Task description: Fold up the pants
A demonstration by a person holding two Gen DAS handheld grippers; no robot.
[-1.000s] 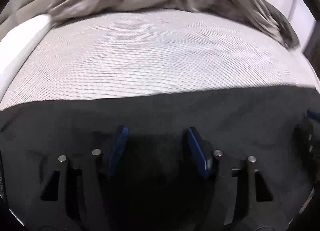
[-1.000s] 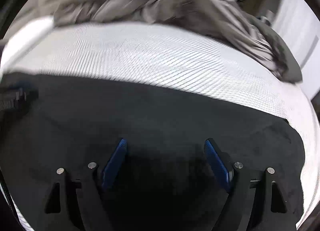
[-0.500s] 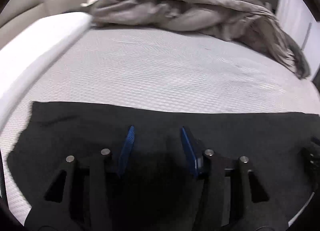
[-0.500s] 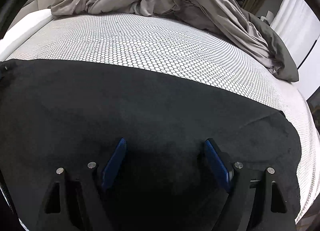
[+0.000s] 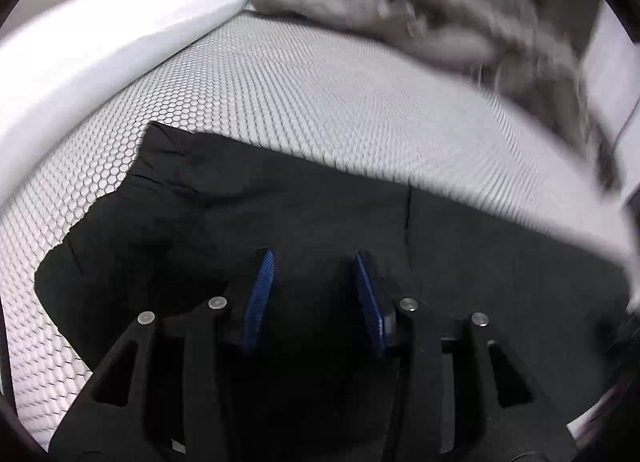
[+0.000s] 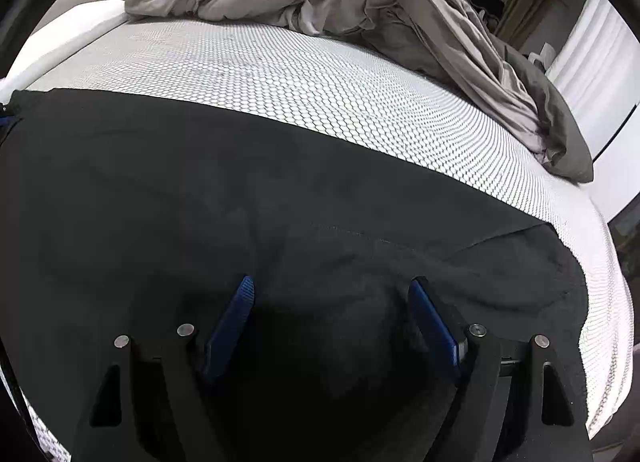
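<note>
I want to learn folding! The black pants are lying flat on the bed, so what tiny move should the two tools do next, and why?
Probably lower the left tool onto the pants near their end and pinch. Its jaws have just been closing, but nothing is pinched between the blue pads yet. The right tool hangs wide open over the other end, so it likely grabs next.

Rumpled grey duvet on mattress

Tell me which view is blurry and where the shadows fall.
Left wrist view: motion blur smears the grey duvet and the mattress on the right. Right wrist view: sharp, with fisheye bending; dark shadow on the black pants between the hand-held gripper's fingers.
</note>
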